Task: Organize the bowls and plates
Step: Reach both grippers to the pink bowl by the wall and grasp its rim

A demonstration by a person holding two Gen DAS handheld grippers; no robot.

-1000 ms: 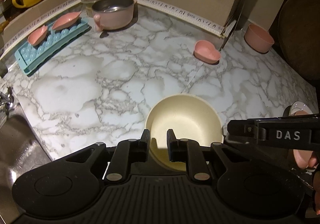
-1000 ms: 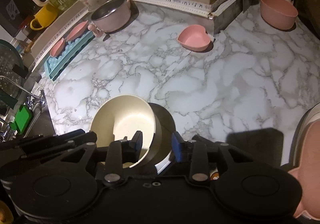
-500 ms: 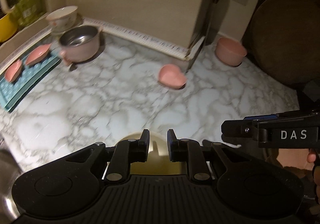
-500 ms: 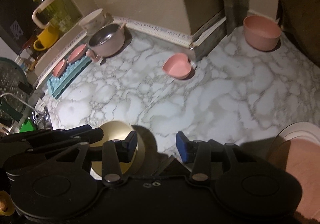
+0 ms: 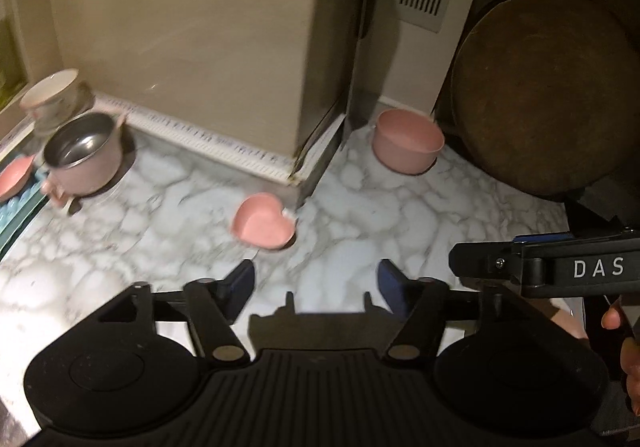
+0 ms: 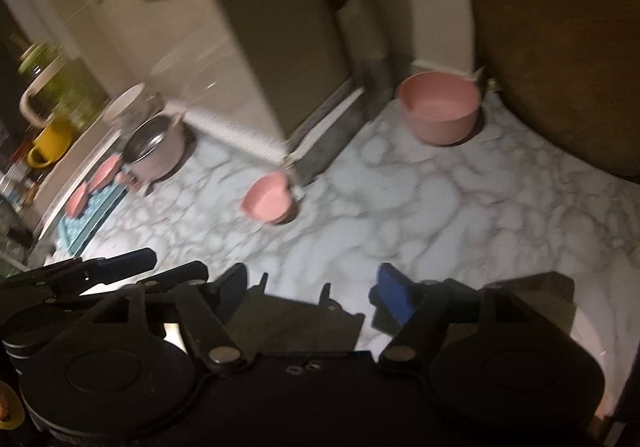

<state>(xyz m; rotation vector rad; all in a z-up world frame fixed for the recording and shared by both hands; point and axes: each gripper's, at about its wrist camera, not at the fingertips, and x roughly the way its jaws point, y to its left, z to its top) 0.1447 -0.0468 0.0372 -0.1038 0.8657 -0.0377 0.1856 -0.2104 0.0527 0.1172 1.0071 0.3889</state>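
My left gripper (image 5: 315,281) hangs over the marble counter (image 5: 360,231), its jaws opening with nothing between them. My right gripper (image 6: 312,283) is likewise opening and empty. Ahead of both lies a pink heart-shaped dish (image 5: 264,223) (image 6: 268,203). A round pink bowl (image 5: 408,141) (image 6: 440,107) stands in the back corner. A pink pot with a steel lining (image 5: 82,155) (image 6: 156,151) and a white flowered bowl (image 5: 52,95) stand at the back left. Two pink leaf dishes (image 6: 108,171) rest on a teal tray (image 6: 88,231). The cream bowl is out of view.
A beige pillar (image 5: 200,47) juts out between the pot and the pink bowl. A large round wooden board (image 5: 548,91) leans at the right. A yellow mug (image 6: 48,145) and a green pitcher (image 6: 52,87) stand on the left ledge. A hand (image 5: 628,347) shows at the right.
Both grippers have opened wide, let go of the cream bowl and lifted away; the bowl has slipped below both views, which now look more toward the back wall.
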